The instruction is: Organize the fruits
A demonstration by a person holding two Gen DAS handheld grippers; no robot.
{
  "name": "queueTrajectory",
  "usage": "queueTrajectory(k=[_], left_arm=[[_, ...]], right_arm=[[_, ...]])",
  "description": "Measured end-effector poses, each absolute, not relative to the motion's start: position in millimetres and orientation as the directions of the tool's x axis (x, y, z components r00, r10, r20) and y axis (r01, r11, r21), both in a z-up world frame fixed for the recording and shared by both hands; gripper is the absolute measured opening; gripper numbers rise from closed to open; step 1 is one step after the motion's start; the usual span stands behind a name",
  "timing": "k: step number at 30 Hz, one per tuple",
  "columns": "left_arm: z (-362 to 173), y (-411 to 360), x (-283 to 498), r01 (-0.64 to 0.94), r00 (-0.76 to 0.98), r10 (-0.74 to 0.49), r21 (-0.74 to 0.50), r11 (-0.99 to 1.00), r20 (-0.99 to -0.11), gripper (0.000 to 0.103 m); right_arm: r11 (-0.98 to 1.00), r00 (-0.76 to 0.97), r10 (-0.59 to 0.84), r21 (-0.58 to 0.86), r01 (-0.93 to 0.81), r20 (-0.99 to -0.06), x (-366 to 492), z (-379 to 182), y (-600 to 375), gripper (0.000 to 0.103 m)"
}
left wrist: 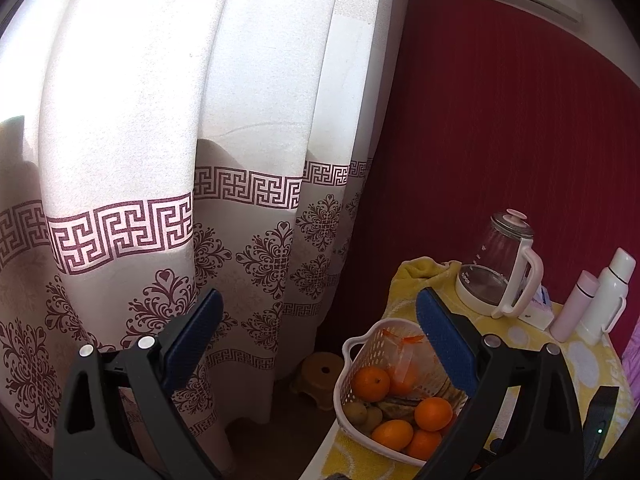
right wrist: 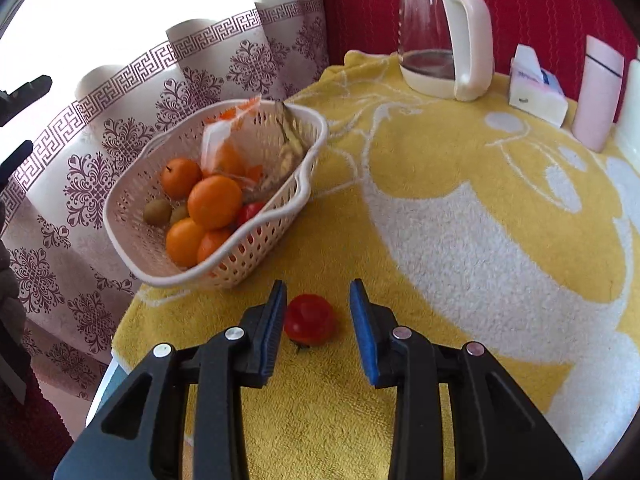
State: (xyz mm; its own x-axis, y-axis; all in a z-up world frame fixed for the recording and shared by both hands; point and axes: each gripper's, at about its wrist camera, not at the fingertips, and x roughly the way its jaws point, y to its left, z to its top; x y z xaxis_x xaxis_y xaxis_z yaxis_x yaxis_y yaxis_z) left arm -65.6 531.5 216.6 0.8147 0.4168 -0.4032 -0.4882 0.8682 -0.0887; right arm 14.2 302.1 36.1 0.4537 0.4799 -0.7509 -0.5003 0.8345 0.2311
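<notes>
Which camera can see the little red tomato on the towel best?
The right wrist view. The tomato lies in full sight on the yellow towel, between the open right hand-held gripper's fingers. The left wrist view doesn't show it at all.

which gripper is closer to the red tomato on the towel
Right. The right hand-held gripper is open around the red tomato; the left hand-held gripper is held up beside the basket.

I see fingers (right wrist: 276, 320): ribbed blue pads on matt black plastic | tomato (right wrist: 309, 319): smooth, glossy skin | basket (right wrist: 256, 240): perforated cream plastic, slight sheen | towel (right wrist: 460, 240) on tabletop: rough yellow-white terry cloth | kettle (right wrist: 430, 20): clear glass, glossy cream plastic handle | curtain (left wrist: 160, 120): matt printed cloth
</notes>
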Motion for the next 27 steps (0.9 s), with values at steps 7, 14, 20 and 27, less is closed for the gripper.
queueTrajectory(k=[7,14,20,27], left_arm=[[214,528,-63,-0.479,0.816,0.410,-0.079,0.874,-0.408,0.098],[212,528,-61,-0.476,0.816,0.406,-0.080,0.876,-0.411,0.098],[213,530,-62,-0.478,0.816,0.406,-0.086,0.874,-0.411,0.098],[214,529,-64,-0.477,0.818,0.406,-0.086,0.875,-0.408,0.098]], right_arm=[[0.828,0.438,0.462,0.198,-0.524,-0.771,11,20,315,0.036],[0.841,0.480,0.450,0.177,-0.511,-0.753,7,34,310,0.029],[0.838,0.545,0.488,0.191,-0.511,-0.682,6,76,306,0.029],[0.781,0.518,0.579,0.246,-0.574,-0.630,17,112,332,0.030]])
